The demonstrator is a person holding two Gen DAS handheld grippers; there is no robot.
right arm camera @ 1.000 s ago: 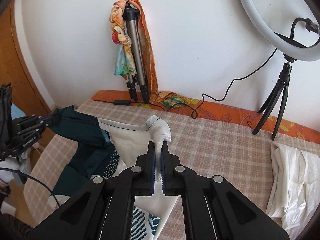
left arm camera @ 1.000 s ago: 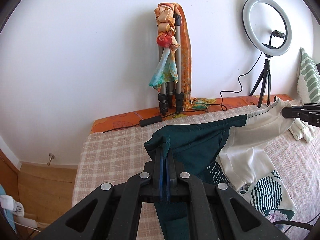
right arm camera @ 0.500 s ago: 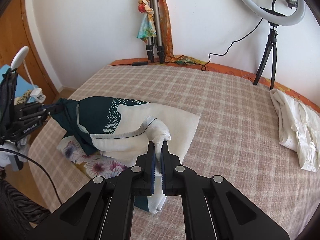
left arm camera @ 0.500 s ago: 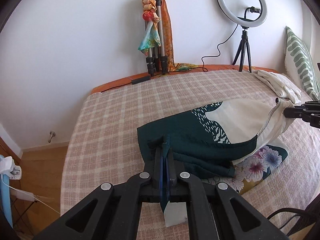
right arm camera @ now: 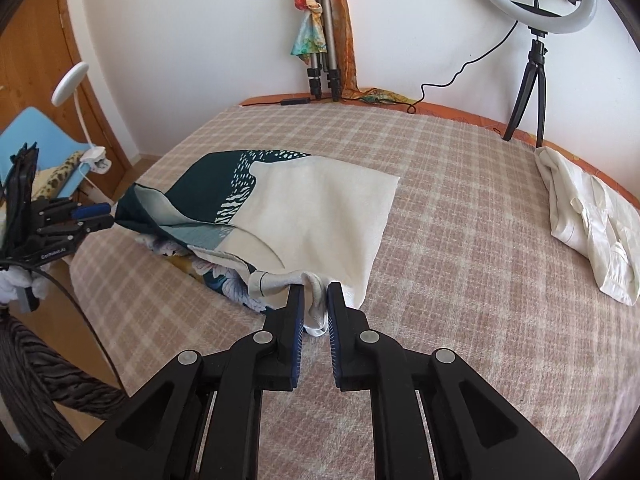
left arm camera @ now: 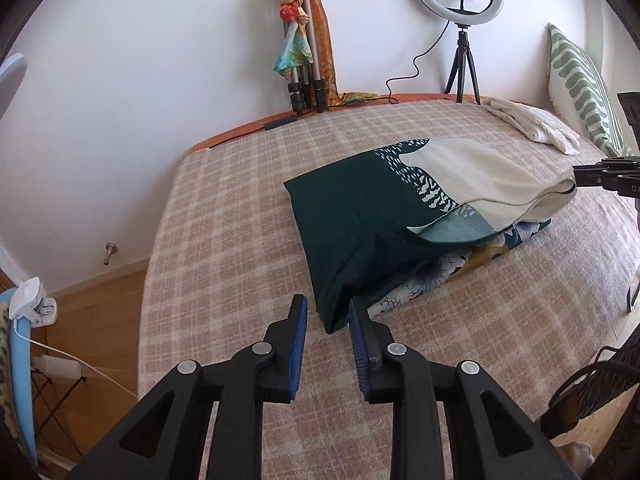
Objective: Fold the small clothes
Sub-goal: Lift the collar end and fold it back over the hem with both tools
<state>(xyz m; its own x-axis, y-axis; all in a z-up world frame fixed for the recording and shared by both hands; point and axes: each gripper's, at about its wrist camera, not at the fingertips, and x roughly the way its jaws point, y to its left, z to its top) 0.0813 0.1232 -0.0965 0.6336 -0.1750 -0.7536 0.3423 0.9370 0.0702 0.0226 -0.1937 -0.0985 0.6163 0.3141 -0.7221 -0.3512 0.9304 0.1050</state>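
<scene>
A small garment, dark green and cream with a floral print, lies folded over on itself on the checked bedspread. My left gripper hovers at its near green corner. Its jaws are opening, and the corner sits loose between the blue pads, not pressed. In the right wrist view the garment shows its cream side. My right gripper has its jaws opening by a narrow gap, and the bunched cream corner still fills that gap. In the left wrist view the right gripper holds that corner slightly raised.
A crumpled white garment lies at the bed's far right, beside a green-patterned pillow. A ring light on a small tripod and a folded tripod draped with scarves stand against the wall. Wooden floor lies past the bed's left edge.
Both grippers came down and back with the garment's corners, laying the upper half over the lower. The left jaws opened and released the green corner; the right jaws parted slightly.
</scene>
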